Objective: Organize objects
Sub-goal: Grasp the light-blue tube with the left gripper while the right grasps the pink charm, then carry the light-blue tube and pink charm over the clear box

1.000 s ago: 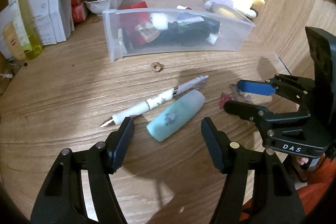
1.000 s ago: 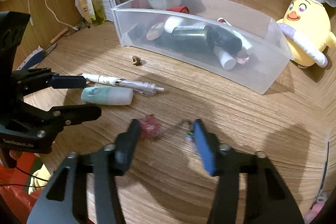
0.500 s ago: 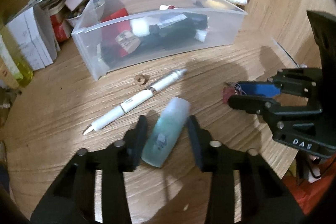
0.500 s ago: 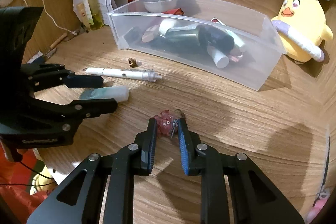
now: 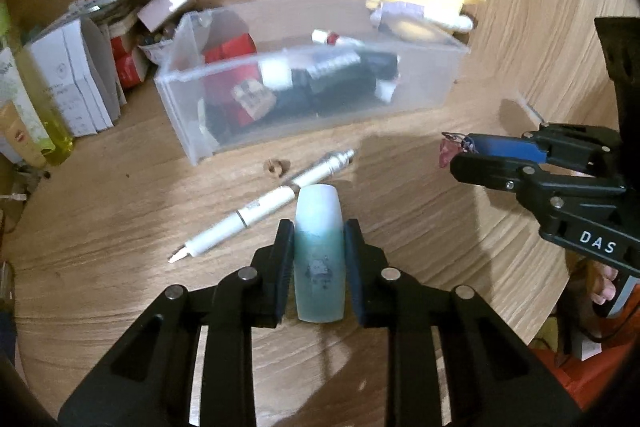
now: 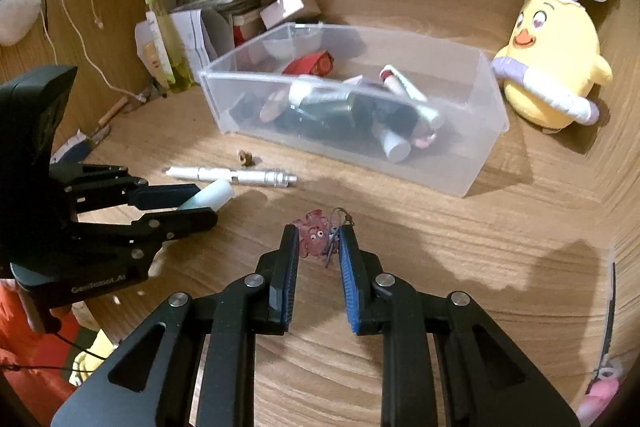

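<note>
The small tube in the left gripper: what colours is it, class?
The tube fades from teal to pale white; clearest in the left wrist view.

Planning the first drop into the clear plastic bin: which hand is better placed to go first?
Probably the right. The right gripper already pinches the small pink charm near the clear plastic bin. The left gripper, jaws closing around the teal tube, sits farther back behind the white pen.

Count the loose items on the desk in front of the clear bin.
2: the white pen lies before the clear bin, with a small brown ring beside it. Others may be hidden.
</note>
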A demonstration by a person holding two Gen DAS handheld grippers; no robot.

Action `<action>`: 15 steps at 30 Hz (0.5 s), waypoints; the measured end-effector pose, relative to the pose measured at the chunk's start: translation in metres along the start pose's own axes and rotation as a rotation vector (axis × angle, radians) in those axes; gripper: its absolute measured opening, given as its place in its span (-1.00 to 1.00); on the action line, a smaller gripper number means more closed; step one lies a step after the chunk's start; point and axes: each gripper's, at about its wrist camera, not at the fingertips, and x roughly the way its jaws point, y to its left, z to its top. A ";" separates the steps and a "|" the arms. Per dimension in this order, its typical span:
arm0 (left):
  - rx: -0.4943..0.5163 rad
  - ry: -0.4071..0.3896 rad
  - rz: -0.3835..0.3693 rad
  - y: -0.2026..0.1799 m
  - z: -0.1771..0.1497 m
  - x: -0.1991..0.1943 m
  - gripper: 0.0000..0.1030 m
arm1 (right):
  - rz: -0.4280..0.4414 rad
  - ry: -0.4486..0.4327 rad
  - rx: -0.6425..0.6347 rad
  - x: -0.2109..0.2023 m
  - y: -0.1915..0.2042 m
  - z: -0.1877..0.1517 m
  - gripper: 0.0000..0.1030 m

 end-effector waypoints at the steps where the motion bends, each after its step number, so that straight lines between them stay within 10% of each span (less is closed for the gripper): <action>1: -0.005 -0.015 0.001 0.001 0.002 -0.004 -0.52 | 0.000 -0.010 0.001 -0.003 -0.001 0.002 -0.65; 15: -0.060 -0.174 -0.020 0.010 0.038 -0.041 -0.52 | -0.021 -0.128 0.001 -0.029 -0.007 0.030 -0.65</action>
